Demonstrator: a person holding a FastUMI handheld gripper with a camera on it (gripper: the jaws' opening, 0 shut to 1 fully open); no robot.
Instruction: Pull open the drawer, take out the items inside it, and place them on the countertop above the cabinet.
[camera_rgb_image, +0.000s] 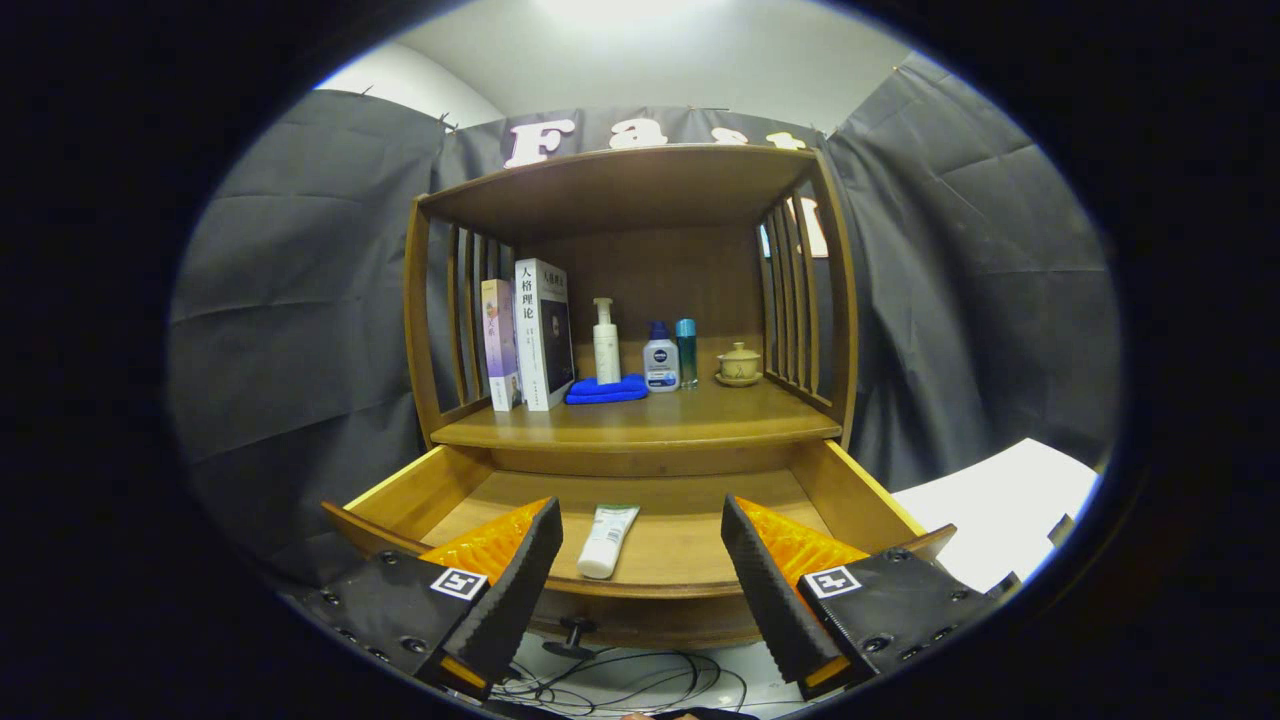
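The wooden drawer (850, 490) stands pulled open below the cabinet's countertop (640, 425). A white tube with a green top end (607, 540) lies on the drawer floor, cap toward me, near the drawer's front. My gripper (640, 525) hovers open over the drawer front, its black-and-orange fingers (525, 570) on either side of the tube, a little nearer me and not touching it. The drawer's dark knob (573, 637) shows below the front panel, between the fingers.
On the countertop stand two books (528, 335), a white pump bottle (606, 342) on a folded blue cloth (607, 390), a small blue-and-white bottle (661, 362), a teal bottle (686, 350) and a lidded cup on a saucer (739, 364). Slatted sides flank the shelf. Black cables (620, 680) lie below; a white surface (1000, 510) sits right.
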